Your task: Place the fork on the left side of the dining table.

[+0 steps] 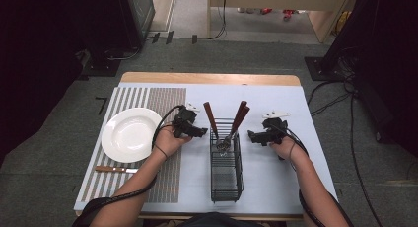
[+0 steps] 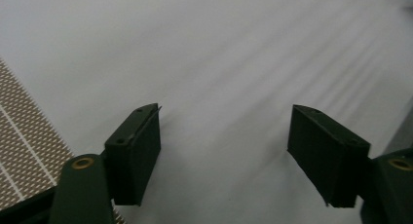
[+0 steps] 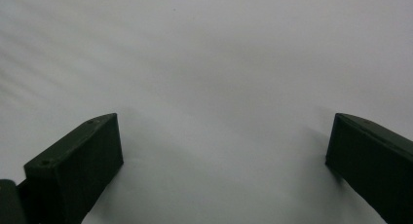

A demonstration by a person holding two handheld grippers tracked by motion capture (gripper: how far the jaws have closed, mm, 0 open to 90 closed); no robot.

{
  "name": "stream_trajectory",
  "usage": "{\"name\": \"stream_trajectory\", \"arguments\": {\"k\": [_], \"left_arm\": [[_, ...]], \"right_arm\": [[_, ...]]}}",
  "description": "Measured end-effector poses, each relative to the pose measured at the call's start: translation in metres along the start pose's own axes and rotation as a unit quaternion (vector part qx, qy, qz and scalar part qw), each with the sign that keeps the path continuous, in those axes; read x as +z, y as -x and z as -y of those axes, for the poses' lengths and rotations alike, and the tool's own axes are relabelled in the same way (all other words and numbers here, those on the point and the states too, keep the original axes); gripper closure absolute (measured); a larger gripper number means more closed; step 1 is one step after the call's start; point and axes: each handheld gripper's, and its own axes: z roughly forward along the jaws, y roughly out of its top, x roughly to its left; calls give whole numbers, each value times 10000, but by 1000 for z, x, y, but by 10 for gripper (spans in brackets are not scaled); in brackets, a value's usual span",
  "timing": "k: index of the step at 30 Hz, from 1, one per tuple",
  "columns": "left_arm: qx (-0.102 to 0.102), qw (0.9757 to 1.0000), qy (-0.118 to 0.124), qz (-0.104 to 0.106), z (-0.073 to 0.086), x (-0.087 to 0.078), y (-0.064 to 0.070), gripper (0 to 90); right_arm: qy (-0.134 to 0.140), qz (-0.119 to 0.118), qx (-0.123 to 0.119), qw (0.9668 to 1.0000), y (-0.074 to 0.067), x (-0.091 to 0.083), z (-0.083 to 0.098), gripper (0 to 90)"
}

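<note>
While both grippers rest low on the white bench (image 1: 276, 177), the wire caddy (image 1: 226, 172) stands between them, its long axis running toward the person.

Item: three brown-handled utensils (image 1: 240, 117), standing in the caddy's far end, handles up and leaning; one (image 1: 210, 117) tilts toward the left side, two toward the right.

Left gripper (image 1: 197, 132): jaws spread wide, nothing between them; in the left gripper view (image 2: 224, 156) they point at bare bench, woven placemat (image 2: 24, 126) at the edge. It lies just beside the caddy, jaws aimed at it.

Right gripper (image 1: 252, 136): jaws wide apart and empty, likewise over bare bench in the right gripper view (image 3: 224, 165); near the caddy's other side.

Judgement: the left-leaning handle is nearer the left gripper, the right-leaning pair nearer the right.

Also present: white plate (image 1: 129, 134) and knife (image 1: 116, 169) on the placemat, well apart.
</note>
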Motion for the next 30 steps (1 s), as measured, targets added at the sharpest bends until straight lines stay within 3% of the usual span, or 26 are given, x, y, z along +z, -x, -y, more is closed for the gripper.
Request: {"name": "stream_trajectory", "arguments": {"k": [3,5,9,15,20,24,30], "left_arm": [[-45,9998,-114,175,-3,-1,0,300],[-15,9997,-130,227,-3,-1,1,360],[34,9994,-194,270,-4,-1,1,360],[-162,9976,-247,631,-7,-6,-2,373],[-82,9966,-390,721,-10,-11,-4,377],[-128,9965,-323,763,-11,-13,-3,390],[-184,9945,-204,1010,-15,-22,-5,414]], "right_arm": [[2,0,1,10000,0,0,0,0],[3,0,1,10000,0,0,0,0],[5,0,4,10000,0,0,0,0],[9,0,4,10000,0,0,0,0],[14,0,4,10000,0,0,1,0],[17,5,8,10000,0,0,1,0],[16,5,8,10000,0,0,1,0]]}}
